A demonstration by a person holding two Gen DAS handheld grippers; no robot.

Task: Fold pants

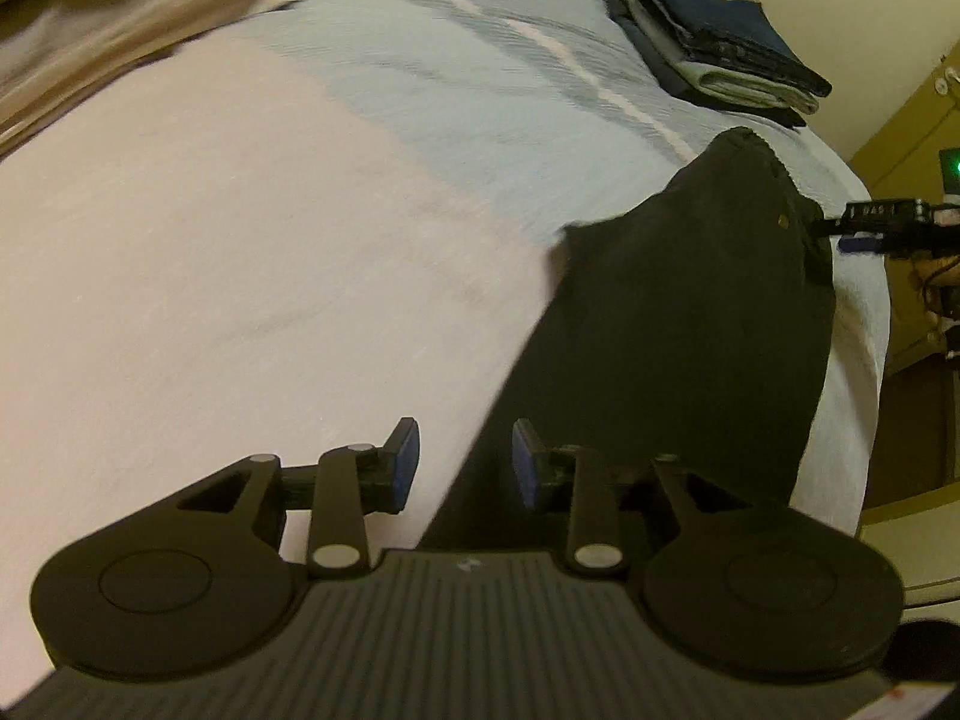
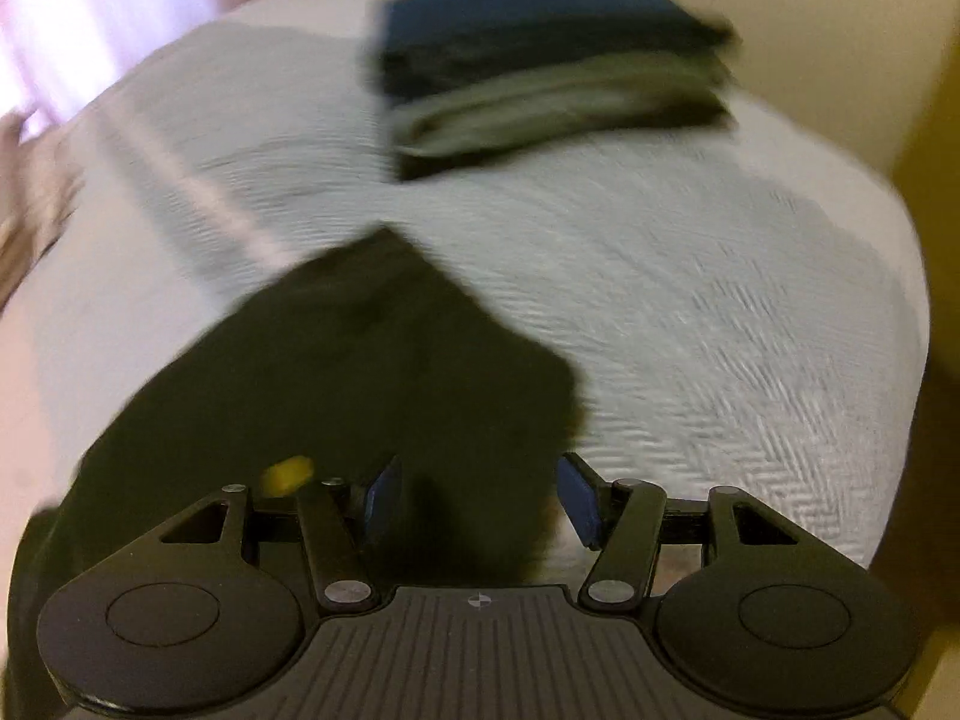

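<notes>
Black pants [image 1: 690,312] lie flat on the bed, running from the lower middle of the left wrist view up to the right. My left gripper [image 1: 465,462] is open low over the pants' left edge, one blue pad over the sheet and one over the cloth. My right gripper [image 1: 864,222] shows at the right edge by the waistband with its brass button. In the blurred right wrist view the pants [image 2: 360,372] spread under my right gripper [image 2: 480,498], which is open with black cloth between its fingers. A small yellow tag [image 2: 288,474] lies on the pants near its left finger.
A stack of folded dark blue and grey clothes [image 1: 720,42] [image 2: 552,60] sits at the bed's far corner. The pale bedspread [image 1: 240,240] [image 2: 720,300] covers the bed. Beige fabric [image 1: 120,30] lies at the upper left. The bed's edge and a door [image 1: 900,138] are to the right.
</notes>
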